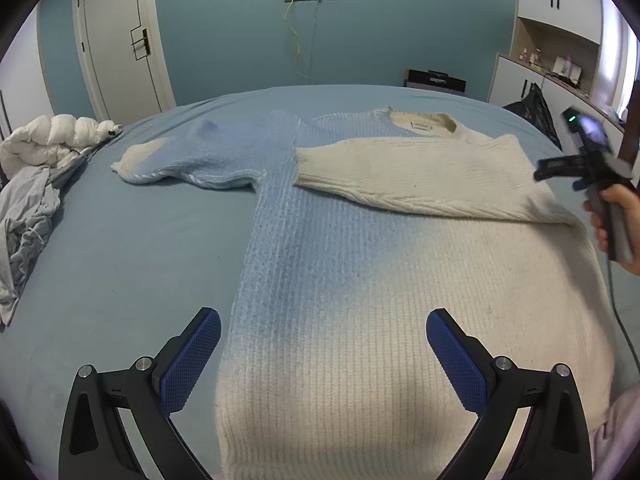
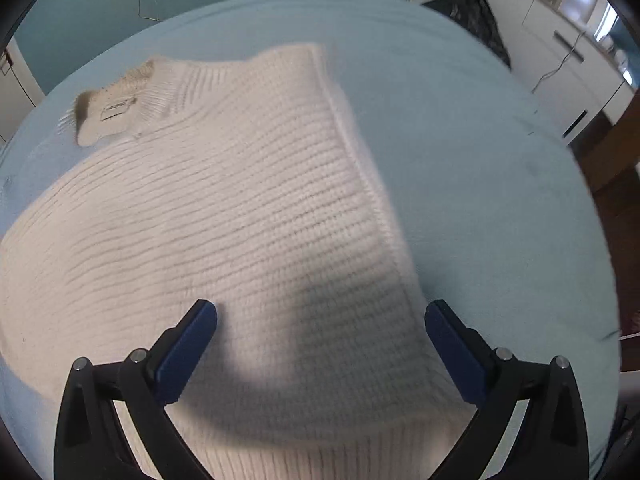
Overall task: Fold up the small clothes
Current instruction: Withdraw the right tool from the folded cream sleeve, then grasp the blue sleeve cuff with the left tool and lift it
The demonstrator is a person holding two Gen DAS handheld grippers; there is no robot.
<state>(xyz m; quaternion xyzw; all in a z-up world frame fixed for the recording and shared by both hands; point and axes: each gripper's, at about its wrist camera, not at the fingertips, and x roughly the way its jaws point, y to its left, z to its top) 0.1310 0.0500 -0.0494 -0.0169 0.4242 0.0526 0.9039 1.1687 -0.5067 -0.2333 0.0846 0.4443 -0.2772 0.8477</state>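
Right now a knitted sweater point(image 1: 360, 248) lies flat on the bed point(image 1: 120, 248), its collar point(image 1: 424, 122) pointing toward the far teal wall point(image 1: 240, 32). The knit fades from pale blue on one side to cream on the other. One sleeve point(image 1: 188, 160), blue with a cream cuff, stretches out sideways over the sheet. The other sleeve point(image 1: 420, 176), cream all over, is folded across the chest, with its cuff ending near the middle of the body.

The left gripper point(image 1: 323, 344) hovers over the lower part of the sweater with its blue pads point(image 1: 192, 364) spread wide and nothing between them. The right gripper point(image 2: 321, 336) hangs over the cream side, close to the sweater's side seam point(image 2: 372, 184); its jaws stand wide apart too, and no fabric is pinched between them. From the left wrist view, that same tool appears at the far edge of the bed, gripped by a hand point(image 1: 616, 216).

A white puffy jacket point(image 1: 52, 136) and a crumpled grey cloth point(image 1: 28, 216) sit at the bed's edge. A door point(image 1: 120, 40) and white cabinets point(image 1: 560, 40) stand behind.
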